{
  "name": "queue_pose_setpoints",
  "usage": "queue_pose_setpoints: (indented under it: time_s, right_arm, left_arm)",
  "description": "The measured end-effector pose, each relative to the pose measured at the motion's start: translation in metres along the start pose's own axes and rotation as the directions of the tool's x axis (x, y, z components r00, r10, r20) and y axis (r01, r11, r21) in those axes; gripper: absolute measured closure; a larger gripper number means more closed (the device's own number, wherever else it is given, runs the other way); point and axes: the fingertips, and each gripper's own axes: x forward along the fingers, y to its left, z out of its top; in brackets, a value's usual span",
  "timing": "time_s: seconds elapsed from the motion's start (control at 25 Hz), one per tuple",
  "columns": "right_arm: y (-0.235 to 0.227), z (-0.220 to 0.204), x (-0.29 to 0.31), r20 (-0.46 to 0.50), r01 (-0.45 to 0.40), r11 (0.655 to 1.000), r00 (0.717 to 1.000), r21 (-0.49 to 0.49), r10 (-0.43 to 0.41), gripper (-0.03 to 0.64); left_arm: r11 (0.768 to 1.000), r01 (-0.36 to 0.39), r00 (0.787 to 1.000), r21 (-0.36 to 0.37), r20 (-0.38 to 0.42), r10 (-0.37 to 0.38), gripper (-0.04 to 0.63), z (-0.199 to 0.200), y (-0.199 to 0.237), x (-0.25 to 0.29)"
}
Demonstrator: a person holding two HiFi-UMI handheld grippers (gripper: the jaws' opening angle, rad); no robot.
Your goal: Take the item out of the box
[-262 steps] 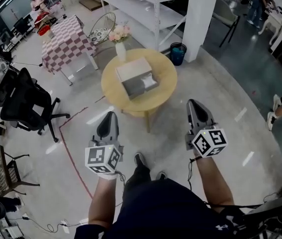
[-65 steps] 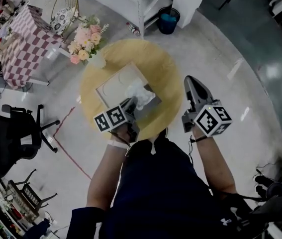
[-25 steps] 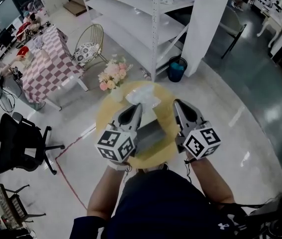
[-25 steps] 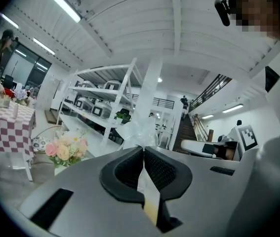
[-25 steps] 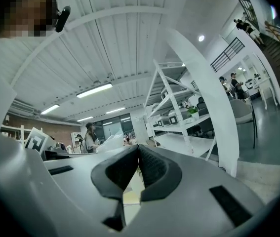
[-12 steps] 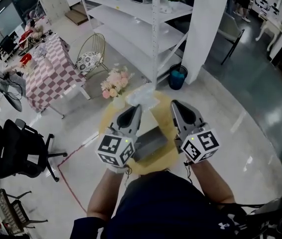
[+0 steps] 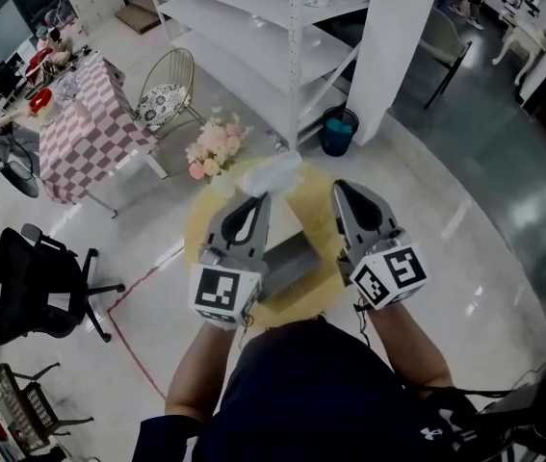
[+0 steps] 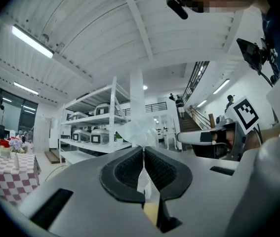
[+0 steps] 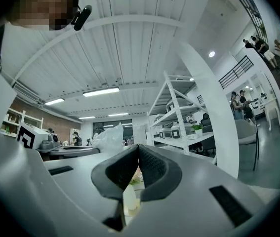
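Observation:
My left gripper (image 7: 257,200) is shut on a thin, crumpled white sheet (image 7: 271,172), which hangs in the air above the table. In the left gripper view, the sheet (image 8: 138,131) sticks up out of the closed pads of my left gripper (image 8: 143,150). Below both hands, an open grey box (image 7: 290,260) rests on the round wooden table (image 7: 317,218). My right gripper (image 7: 343,190) is level with the left one, to its right, shut with nothing in it. From the right gripper view, my right gripper (image 9: 138,146) shows its pads meeting, and the sheet (image 9: 108,136) is off to the left.
A vase of pink flowers (image 7: 214,149) stands at the table's far left edge. Behind it are white shelving (image 7: 253,27), a white pillar (image 7: 398,46) and a blue bin (image 7: 338,129). At the left are a checkered table (image 7: 85,115) and a black office chair (image 7: 34,282).
Both grippers have risen a little and the left one has rolled. The white sheet has gone up with the left gripper, further above the box.

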Motion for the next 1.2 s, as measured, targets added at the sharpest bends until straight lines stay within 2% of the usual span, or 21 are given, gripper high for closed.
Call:
queue_pose_setpoints:
  time_s: [0.16,0.32,0.56,1.08,1.2]
  right_arm:
    - [0.001,-0.009,0.004,-0.023,-0.004,1.0,1.0,0.008,0.004,0.604]
    - [0.001,-0.015,0.007,-0.038,-0.004,1.0,0.999,0.012,0.004,0.604]
    - [-0.002,-0.02,0.009,-0.052,-0.002,1.0,0.999,0.015,0.003,0.604]
    - [-0.007,-0.026,0.008,-0.072,-0.005,0.999,0.997,0.033,0.007,0.604]
    - [-0.008,-0.028,0.007,-0.075,-0.003,0.999,0.997,0.034,0.005,0.604]
  left_arm:
    - [1.0,0.006,0.999,0.025,-0.036,-0.005,0.571,-0.014,0.004,-0.002]
    - [0.999,0.015,0.999,0.04,-0.04,-0.013,0.571,-0.017,0.004,-0.001]
    - [1.0,0.009,1.0,-0.003,-0.018,-0.009,0.571,-0.015,0.003,0.004]
    - [0.999,0.032,0.998,0.02,-0.056,-0.031,0.571,-0.028,-0.001,0.008]
    - [1.0,0.025,0.999,-0.002,-0.038,-0.025,0.571,-0.023,-0.004,0.009]
